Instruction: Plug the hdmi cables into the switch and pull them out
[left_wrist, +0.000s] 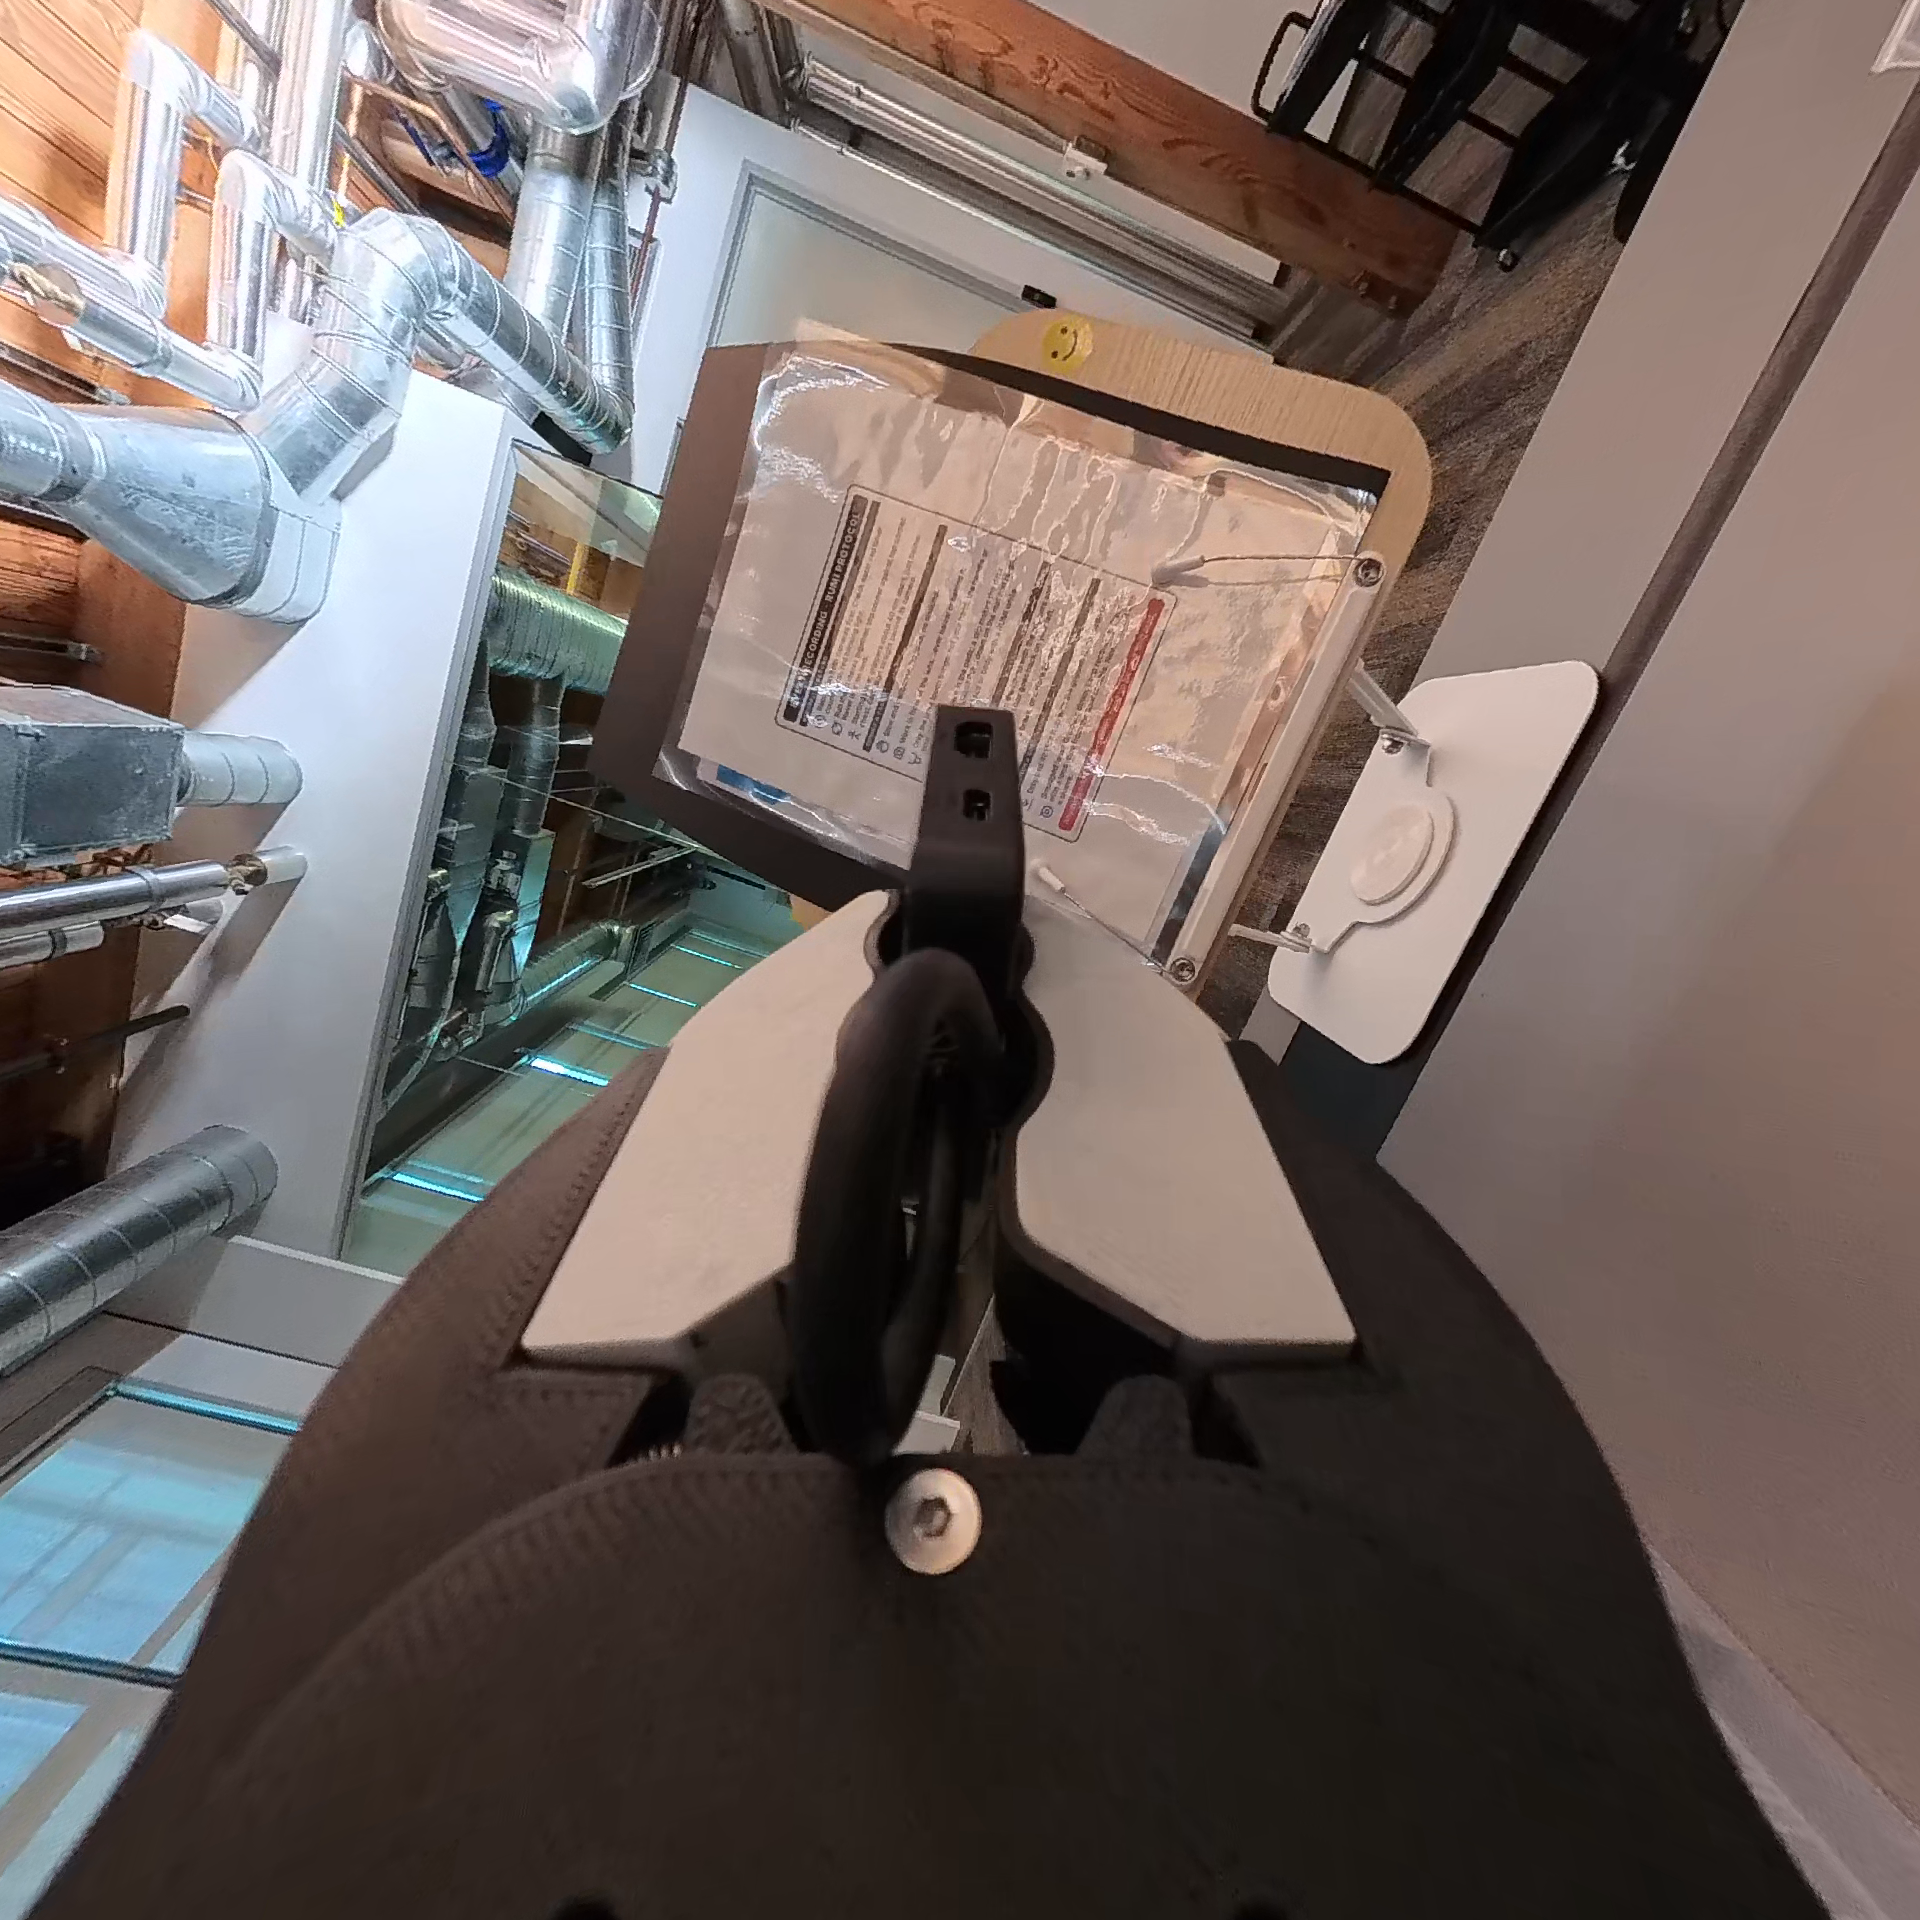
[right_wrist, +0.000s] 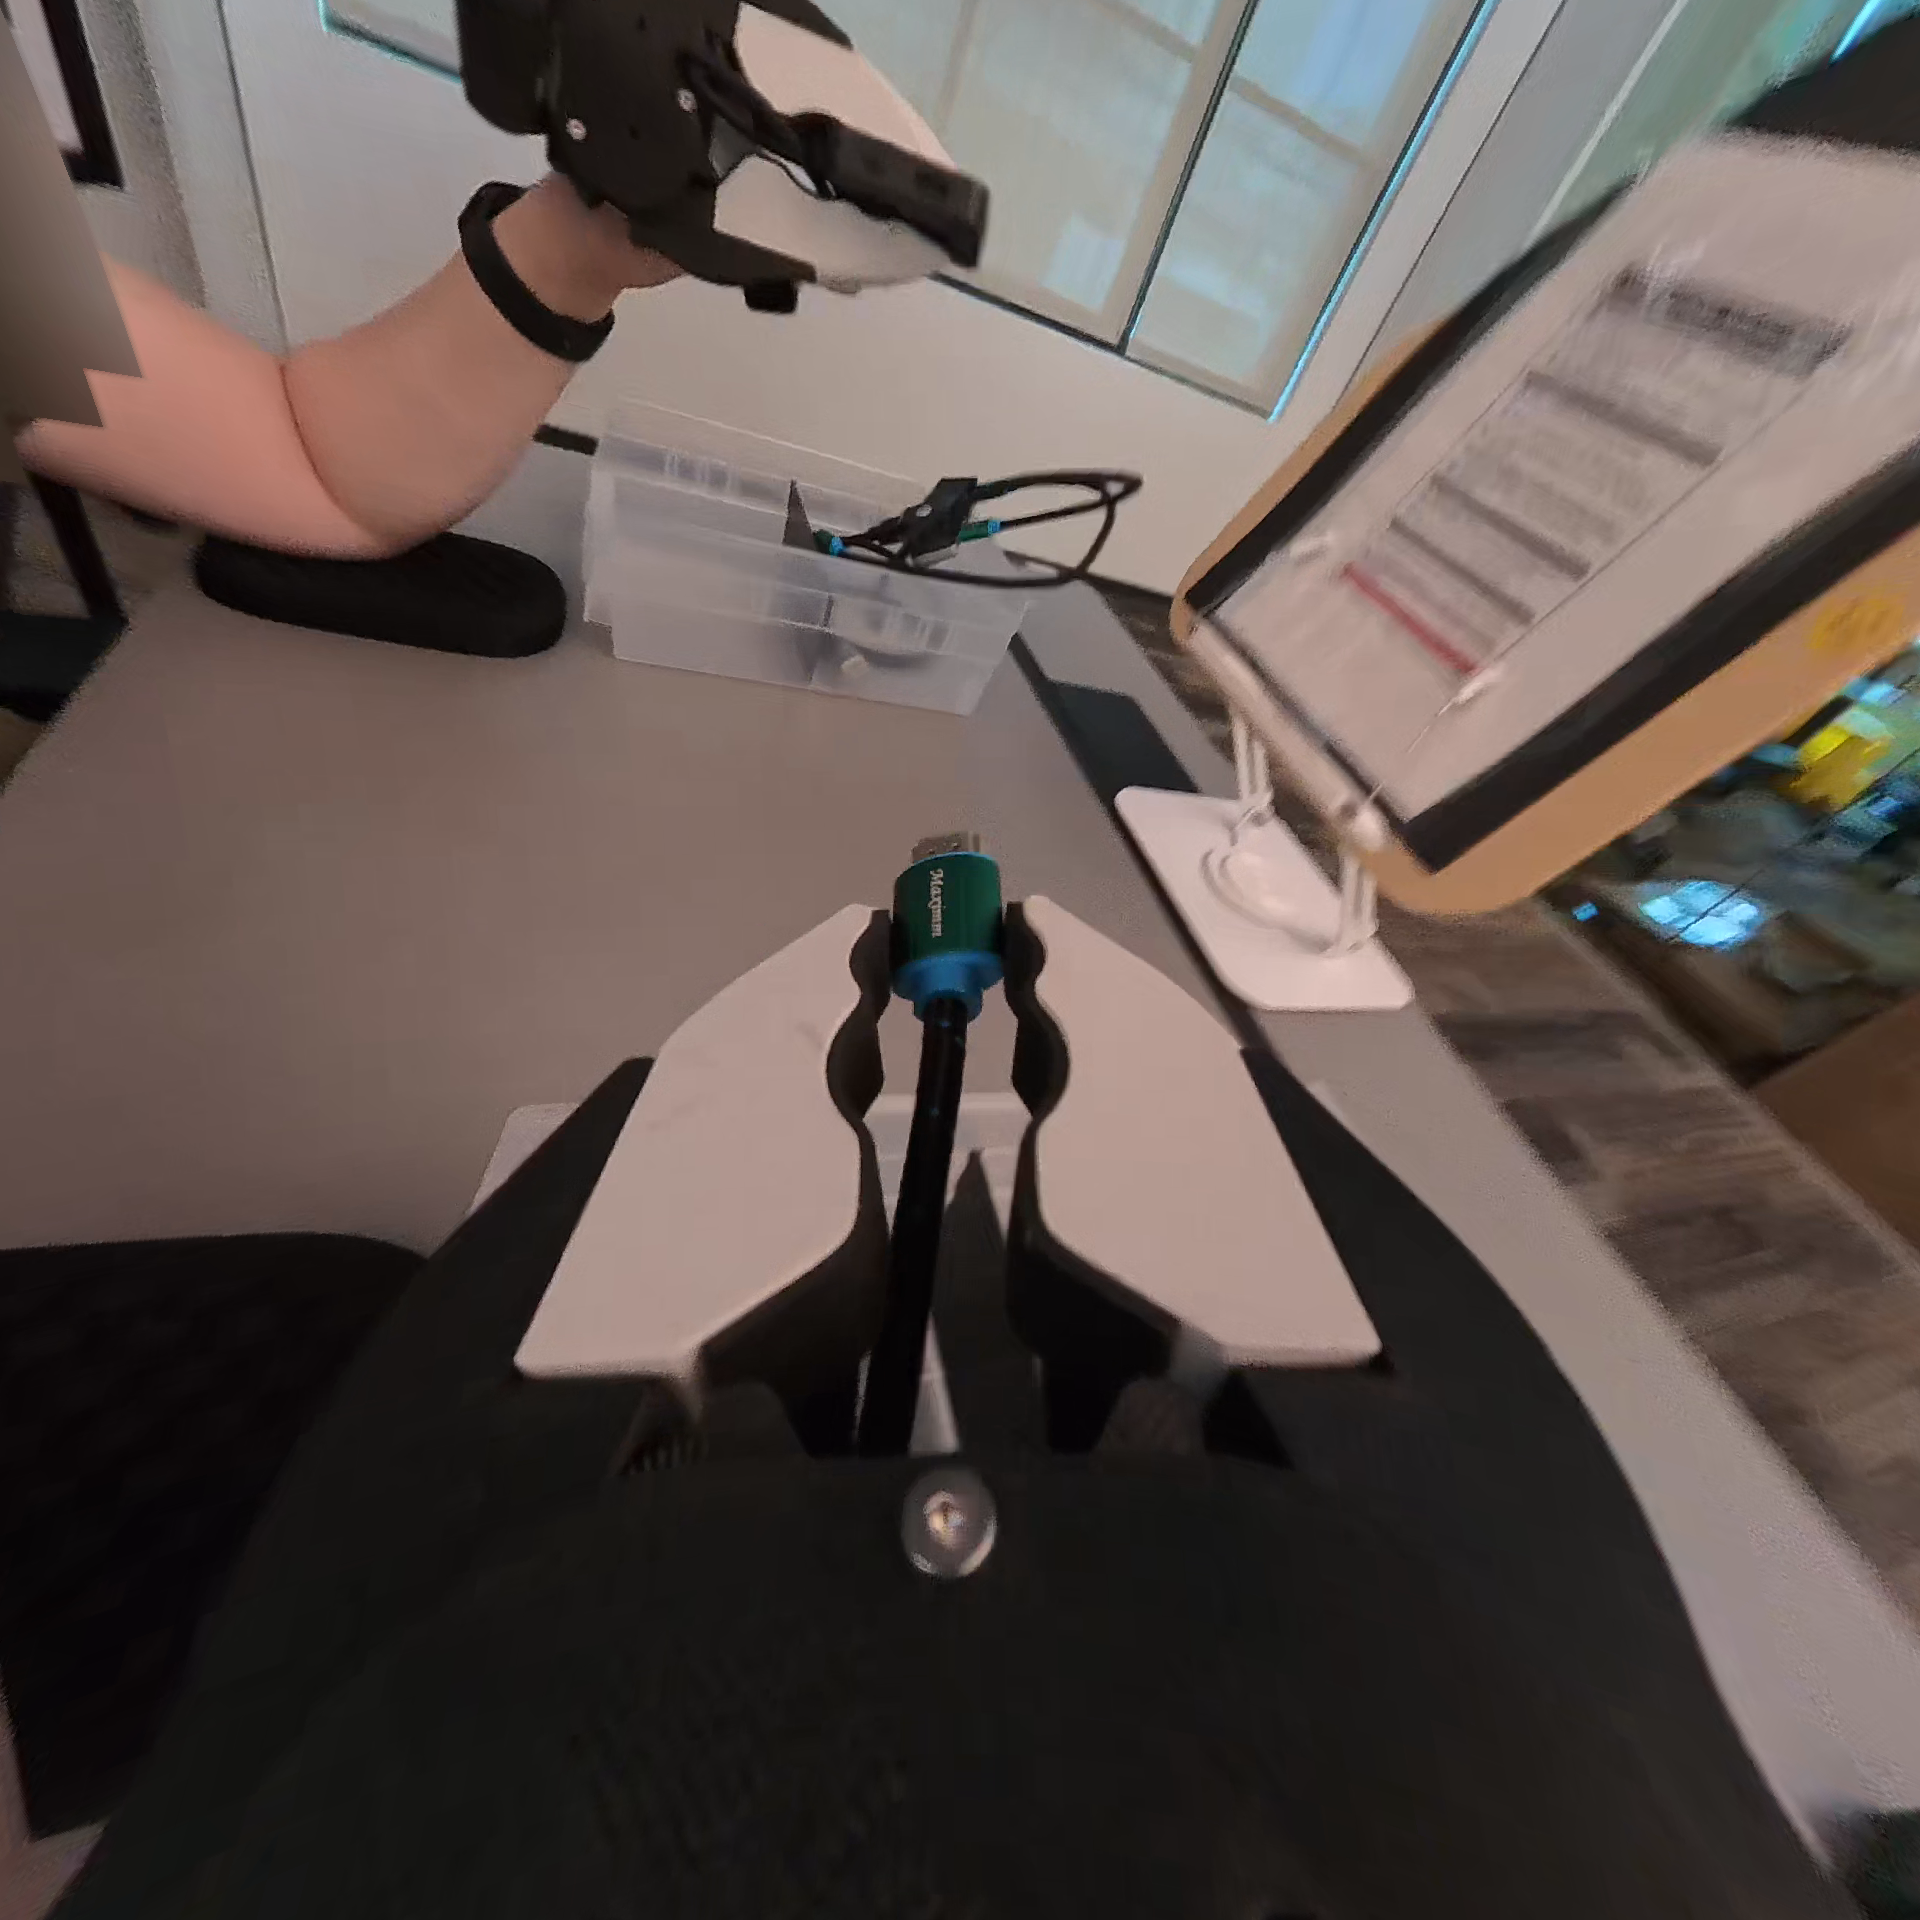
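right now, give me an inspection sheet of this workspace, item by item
surface: grey tabletop, mostly bare in the middle
job's things: black hdmi switch held up in the left claw; green-and-blue hdmi plug in the right claw, not plugged in
clutter: clear plastic bin at the far end; black pad under the person's elbow
grippers: both claws shut on their items
cables: black cable runs back from the plug; more cables on the bin
surroundings: sleeved sheet on a wood-backed stand, white base, windows, ceiling ducts
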